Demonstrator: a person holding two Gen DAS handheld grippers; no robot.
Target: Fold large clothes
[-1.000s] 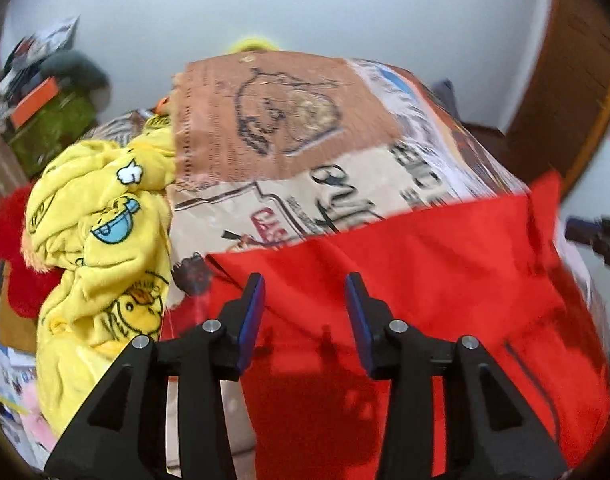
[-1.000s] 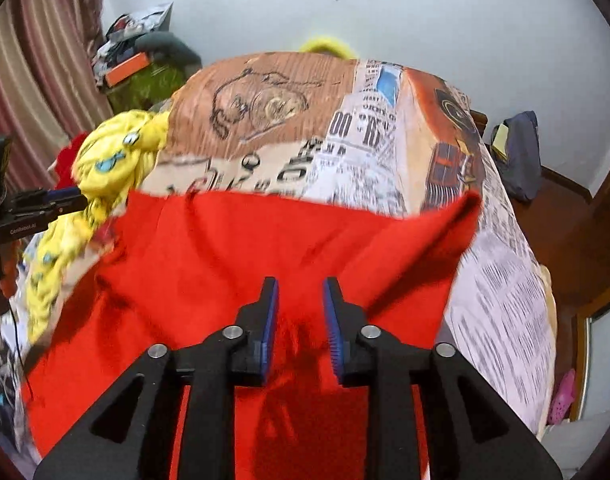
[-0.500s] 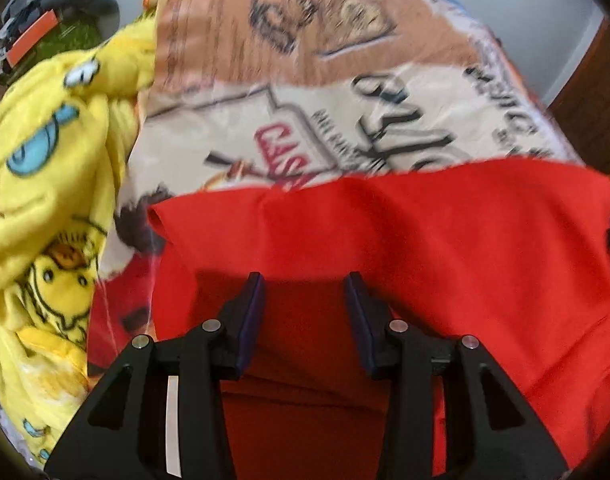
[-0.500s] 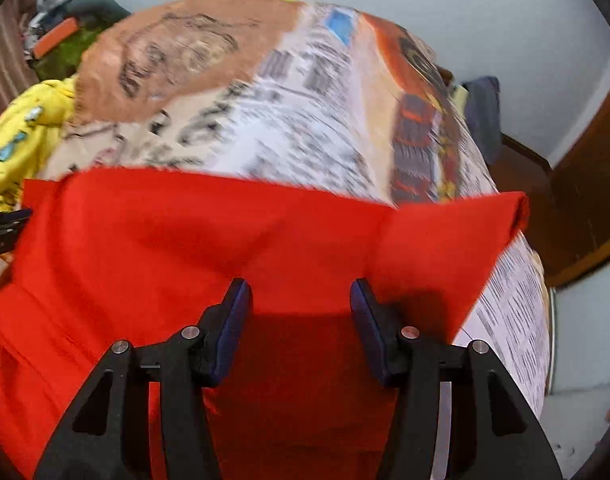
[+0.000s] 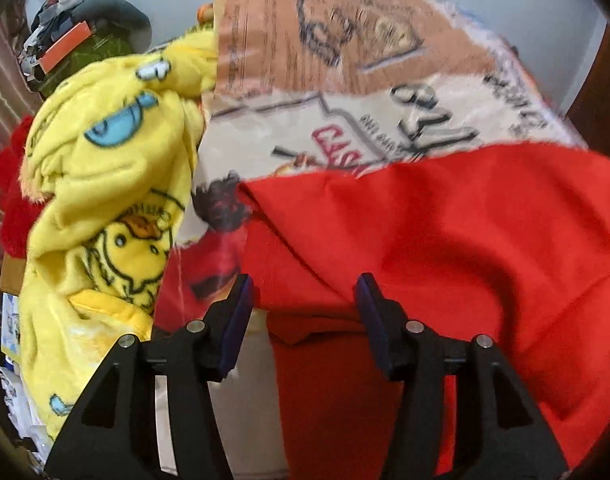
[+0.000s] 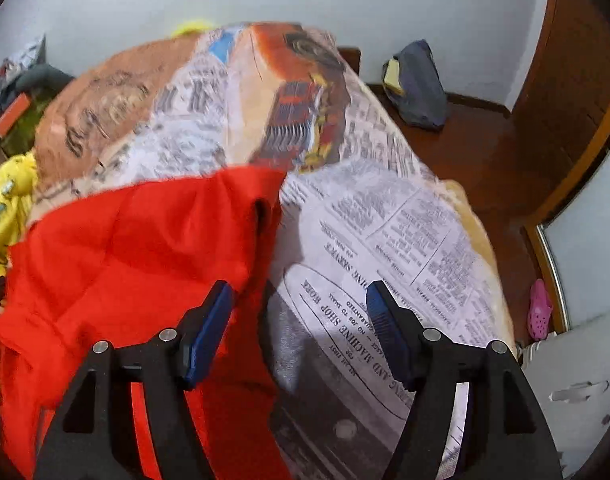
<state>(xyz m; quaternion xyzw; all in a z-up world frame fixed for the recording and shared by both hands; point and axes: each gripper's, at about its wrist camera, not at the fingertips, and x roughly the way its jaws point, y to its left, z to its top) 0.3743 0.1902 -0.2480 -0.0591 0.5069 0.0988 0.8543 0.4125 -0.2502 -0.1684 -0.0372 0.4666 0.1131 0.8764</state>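
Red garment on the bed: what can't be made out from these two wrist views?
- Red garment: type unclear; near part behind left gripper and bottom edge, left wrist view.
- Its left side: cut off, right wrist view.
- Printed bedsheet: far print motion-blurred.
- Right gripper: open over the sheet; contact unclear.

Motion blur smears the printed bedspread (image 5: 345, 80) at its far end, leaving the lettering beyond "CAS" unreadable, and the red garment (image 5: 445, 240) hides the bedspread beneath it and runs out of frame at the lower right. In the right wrist view the garment (image 6: 125, 248) is cut off at the lower left edge, and its folded layers conceal one another. The heap (image 5: 77, 40) in the far corner is too blurred and small to identify.
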